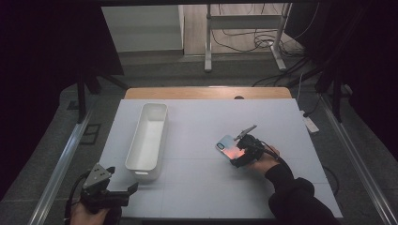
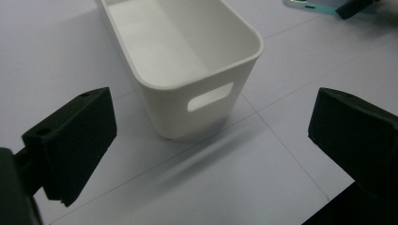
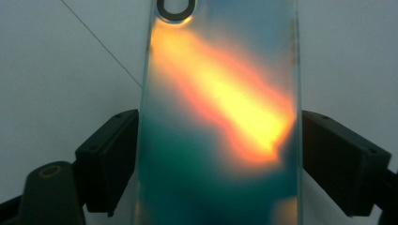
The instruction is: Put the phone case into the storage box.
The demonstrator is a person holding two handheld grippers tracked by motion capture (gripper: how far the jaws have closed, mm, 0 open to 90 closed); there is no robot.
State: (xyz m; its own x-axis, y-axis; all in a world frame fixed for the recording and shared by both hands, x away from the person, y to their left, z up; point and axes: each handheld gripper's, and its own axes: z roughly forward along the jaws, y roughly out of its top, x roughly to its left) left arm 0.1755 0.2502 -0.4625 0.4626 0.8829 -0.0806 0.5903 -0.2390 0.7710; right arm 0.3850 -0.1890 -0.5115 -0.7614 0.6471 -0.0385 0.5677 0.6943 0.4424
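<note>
In the high view, the right gripper is at the phone case, which lies flat on the white table right of centre, well apart from the long white bin. The left gripper waits near the table's front edge, just before the bin's near end. I judge the step in hand is the grasp of the case — the lift is not yet done.

In the left gripper view, the jaws stand wide apart and hold nothing; the bin is before them, and it is empty (its end wall has a handle slot).

In the right gripper view, the iridescent phone case sits between the two jaws, which touch or nearly touch its long edges — a pinch, as far as I can tell. The next move probably calls for a firm hold on the slippery edges, then a carry over to the bin.
</note>
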